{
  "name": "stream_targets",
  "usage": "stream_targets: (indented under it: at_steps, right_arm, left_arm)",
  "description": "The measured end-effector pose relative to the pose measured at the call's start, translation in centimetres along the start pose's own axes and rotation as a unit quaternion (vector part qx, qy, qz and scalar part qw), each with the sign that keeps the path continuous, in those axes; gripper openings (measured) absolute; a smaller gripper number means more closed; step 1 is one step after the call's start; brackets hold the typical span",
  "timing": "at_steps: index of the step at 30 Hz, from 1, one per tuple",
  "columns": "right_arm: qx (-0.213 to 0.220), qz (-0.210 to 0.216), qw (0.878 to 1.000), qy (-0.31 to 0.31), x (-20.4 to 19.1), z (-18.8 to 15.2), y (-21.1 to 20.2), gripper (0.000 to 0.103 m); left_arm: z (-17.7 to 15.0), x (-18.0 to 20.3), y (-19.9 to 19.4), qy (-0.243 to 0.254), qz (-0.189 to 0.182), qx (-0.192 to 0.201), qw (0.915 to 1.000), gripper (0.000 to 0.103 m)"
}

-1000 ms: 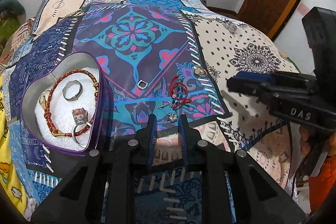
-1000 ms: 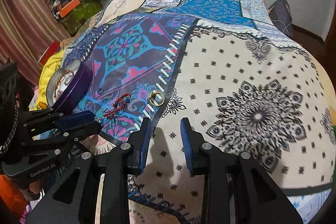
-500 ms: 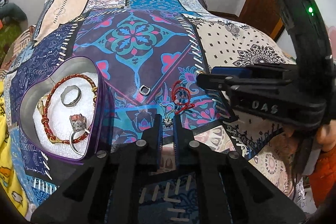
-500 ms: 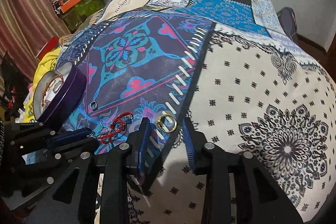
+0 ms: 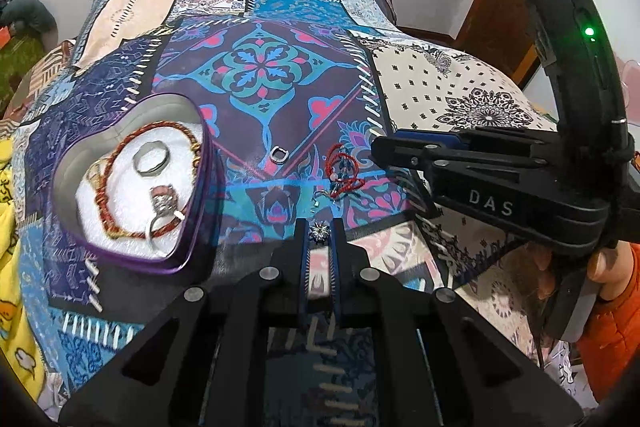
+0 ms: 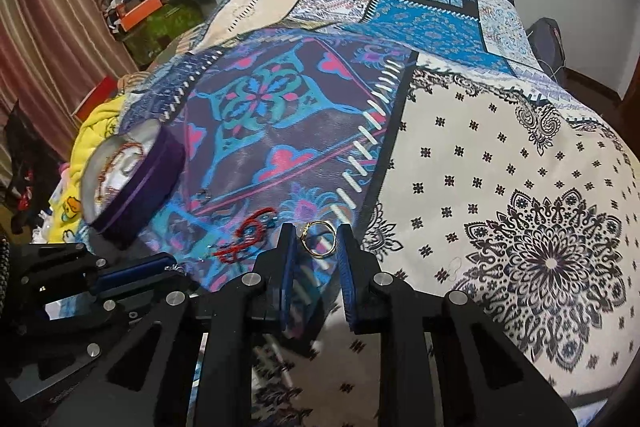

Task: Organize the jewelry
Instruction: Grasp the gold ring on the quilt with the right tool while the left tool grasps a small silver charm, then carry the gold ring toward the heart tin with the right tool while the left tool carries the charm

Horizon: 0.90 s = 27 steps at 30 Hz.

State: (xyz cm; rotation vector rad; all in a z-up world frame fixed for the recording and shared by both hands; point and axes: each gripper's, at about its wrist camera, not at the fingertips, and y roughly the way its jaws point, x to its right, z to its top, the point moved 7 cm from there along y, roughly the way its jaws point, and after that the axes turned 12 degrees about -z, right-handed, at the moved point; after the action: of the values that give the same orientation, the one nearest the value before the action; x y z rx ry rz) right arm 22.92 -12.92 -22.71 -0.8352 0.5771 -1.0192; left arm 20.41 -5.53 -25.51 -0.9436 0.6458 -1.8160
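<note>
Since a second ago both grippers have closed in on their targets: the left gripper point(image 5: 319, 231) has narrowed its jaws around the small silver star-shaped charm point(image 5: 320, 230), and the right gripper point(image 6: 316, 247) has advanced until the thin gold ring point(image 6: 319, 239) lies between its released jaws. All rests on the patchwork bedspread point(image 5: 264, 75). The purple heart-shaped tin point(image 5: 132, 183) on the left already holds a red-and-gold braided bracelet point(image 5: 108, 195) and two silver rings. Whether the left jaws actually pinch the charm I cannot tell. The step in hand appears to be a double pickup; next, the right jaws should clench on the ring, then both lift toward the tin. A red cord bracelet point(image 5: 344, 173) and a small silver buckle-like ring point(image 5: 280, 155) remain loose.
</note>
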Motion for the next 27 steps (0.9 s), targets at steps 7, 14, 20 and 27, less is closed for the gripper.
stream_targets:
  at_steps: [7,14,20,27]
  right_arm:
    - [0.035,0.007,0.999,0.001,-0.9,1.2,-3.2,0.018]
    - [0.077,0.011,0.997,-0.008,-2.2,2.9,-6.5,0.018]
    - [0.116,0.015,0.993,-0.011,-3.5,4.2,-9.4,0.018]
    - [0.151,0.02,0.988,-0.019,-5.2,5.3,-11.7,0.018]
  left_arm:
    - [1.1,0.2,-3.0,0.005,0.005,0.033,0.9994,0.008]
    - [2.4,0.4,-6.8,0.009,0.011,0.074,0.9972,0.008]
    - [3.1,0.1,-9.6,0.014,0.023,0.101,0.9945,0.008]
    - [3.7,-1.1,-12.7,0.01,0.033,0.133,0.9905,0.008]
